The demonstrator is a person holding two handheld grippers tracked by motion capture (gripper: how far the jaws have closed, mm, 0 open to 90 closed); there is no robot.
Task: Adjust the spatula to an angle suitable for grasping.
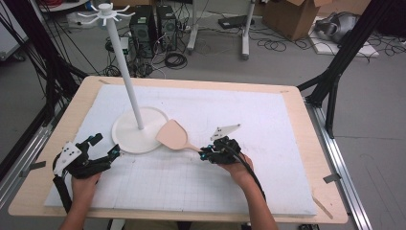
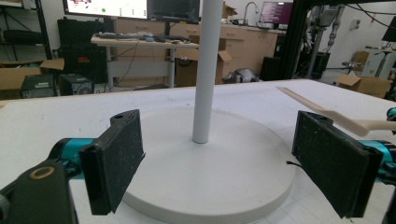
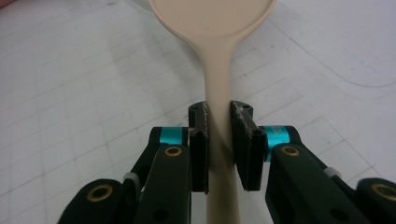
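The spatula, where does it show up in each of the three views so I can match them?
High view: the spatula lies at centre, its blade by the stand's round base, its handle in the right gripper.
Left gripper view: at the right edge, thin and pale, past the right-hand jaw.
Right gripper view: centre, handle clamped between the jaws, blade at top.
Shared landmark: the white gridded mat.
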